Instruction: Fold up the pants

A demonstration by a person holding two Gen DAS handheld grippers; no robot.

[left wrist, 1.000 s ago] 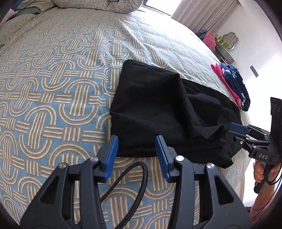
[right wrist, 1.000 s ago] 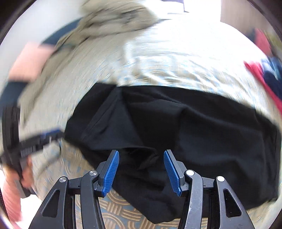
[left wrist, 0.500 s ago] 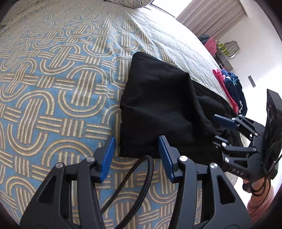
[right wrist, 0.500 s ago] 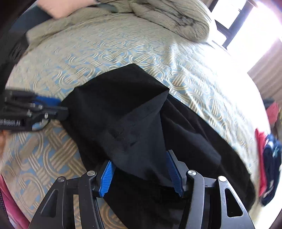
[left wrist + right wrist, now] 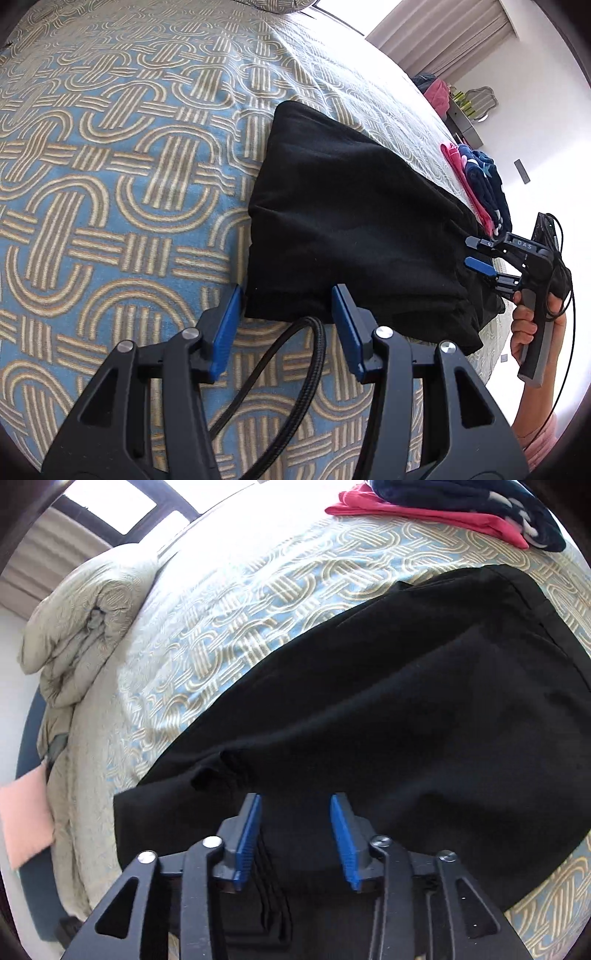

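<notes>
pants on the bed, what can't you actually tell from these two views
- Left wrist view: the far right end of the black pants is hidden behind the right gripper.
- Right wrist view: the near hem is covered by the right gripper's own body, so any grip there is unreadable.
- Both views: black fabric swallows seams and layer edges; the number of folds cannot be counted.
- Right wrist view: the stacked clothes are cut off by the top edge.

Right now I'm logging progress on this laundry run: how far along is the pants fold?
Done: the black pants lie on the patterned bedspread, already doubled over into a shorter stack. In hand: the left gripper, open, sits at the near edge, and the right gripper, open, rests over the cloth at the other end. Left: the stack looks lumpy and uneven, so probably another fold and squaring up.
</notes>
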